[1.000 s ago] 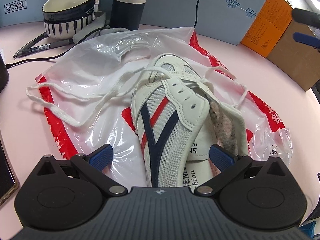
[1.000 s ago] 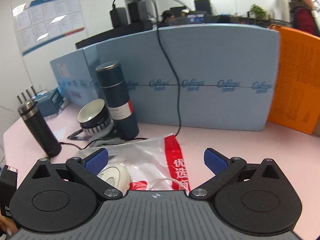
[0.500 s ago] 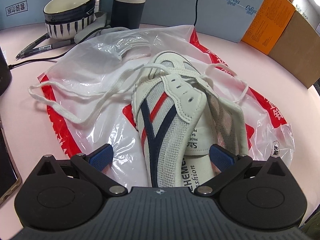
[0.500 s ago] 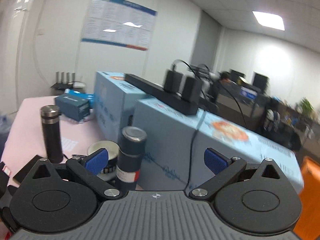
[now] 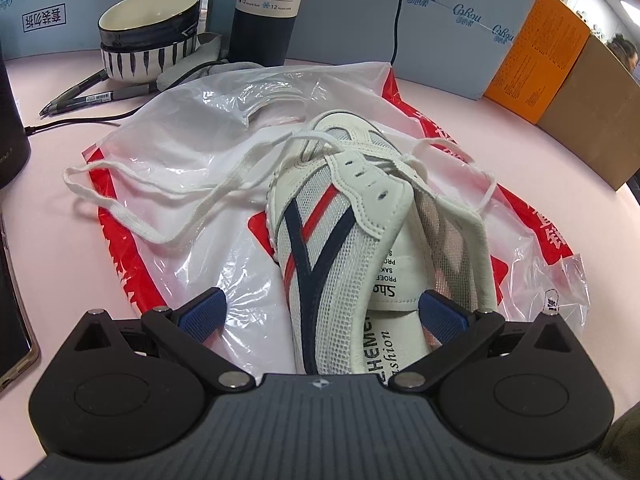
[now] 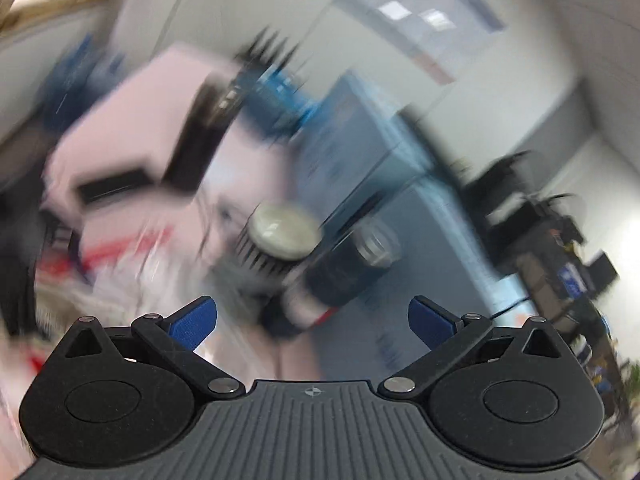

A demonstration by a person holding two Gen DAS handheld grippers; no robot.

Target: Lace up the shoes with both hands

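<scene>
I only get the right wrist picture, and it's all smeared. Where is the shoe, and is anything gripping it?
Observer: The white mesh sneaker with navy and red stripes lies on a clear plastic bag with red print, between the spread fingers of the left gripper, which is not clamped on it.
Visitor: Is it laced up?
Observer: Not fully. The flat white shoelace trails loose across the bag, and several eyelets show empty.
</scene>
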